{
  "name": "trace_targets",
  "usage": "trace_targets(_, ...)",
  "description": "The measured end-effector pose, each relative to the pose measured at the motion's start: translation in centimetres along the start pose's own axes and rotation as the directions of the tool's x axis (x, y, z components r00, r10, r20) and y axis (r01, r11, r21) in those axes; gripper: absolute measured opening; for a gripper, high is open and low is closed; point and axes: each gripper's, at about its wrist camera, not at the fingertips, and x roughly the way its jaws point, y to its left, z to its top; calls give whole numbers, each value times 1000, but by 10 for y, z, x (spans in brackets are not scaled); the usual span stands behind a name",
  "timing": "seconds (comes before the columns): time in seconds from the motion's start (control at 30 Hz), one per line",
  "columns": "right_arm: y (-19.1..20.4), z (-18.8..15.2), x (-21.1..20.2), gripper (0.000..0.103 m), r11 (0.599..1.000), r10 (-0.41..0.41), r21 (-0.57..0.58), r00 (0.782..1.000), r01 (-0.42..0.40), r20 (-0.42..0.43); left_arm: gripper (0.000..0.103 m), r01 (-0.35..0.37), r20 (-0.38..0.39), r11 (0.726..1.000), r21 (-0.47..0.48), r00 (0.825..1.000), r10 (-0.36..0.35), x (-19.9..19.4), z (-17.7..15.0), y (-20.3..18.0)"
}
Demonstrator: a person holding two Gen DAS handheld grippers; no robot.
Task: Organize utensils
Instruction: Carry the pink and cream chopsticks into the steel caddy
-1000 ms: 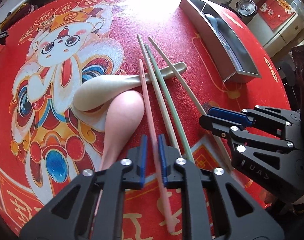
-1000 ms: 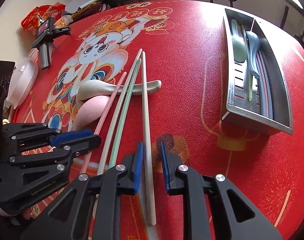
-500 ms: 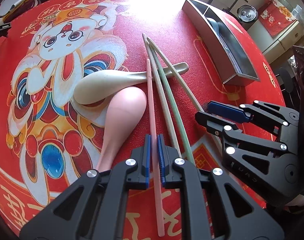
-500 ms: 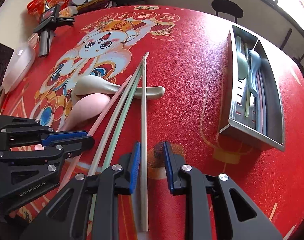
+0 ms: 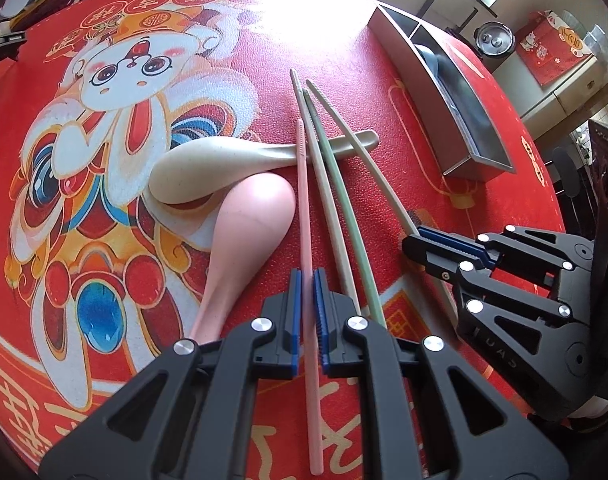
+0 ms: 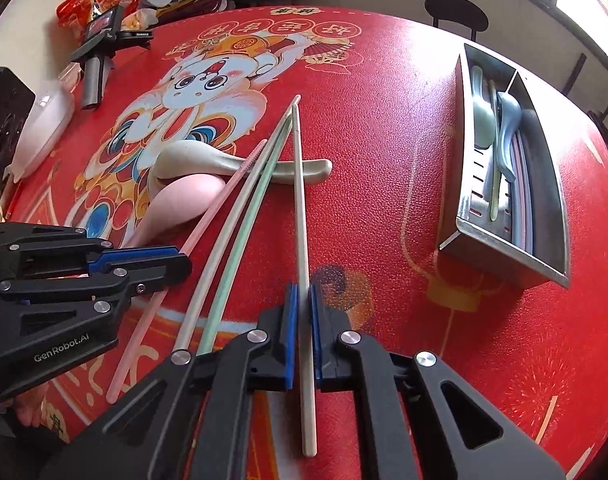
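Red leather-textured table cover (image 6: 404,128), printed with a cartoon rabbit (image 6: 199,84), is spread under everything. On it, from left to right, a pale pink spoon (image 5: 247,216), a cream spoon (image 5: 207,164) and four chopsticks are laid; a steel utensil tray (image 6: 544,248) is set at the right, windows behind it. The left gripper (image 5: 307,280), angled steeply down, is clamped on the pink chopstick (image 5: 301,184). The right gripper (image 6: 301,292), tilted likewise, has just been closed onto the cream chopstick (image 6: 299,208).
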Motion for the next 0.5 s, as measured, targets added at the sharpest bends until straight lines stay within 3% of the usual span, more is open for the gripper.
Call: trace_targets(0.5,-17,1,-18,6,989,94,114,994,-99,47,10,116,56,991,-72,992,-112,-30,-1,15)
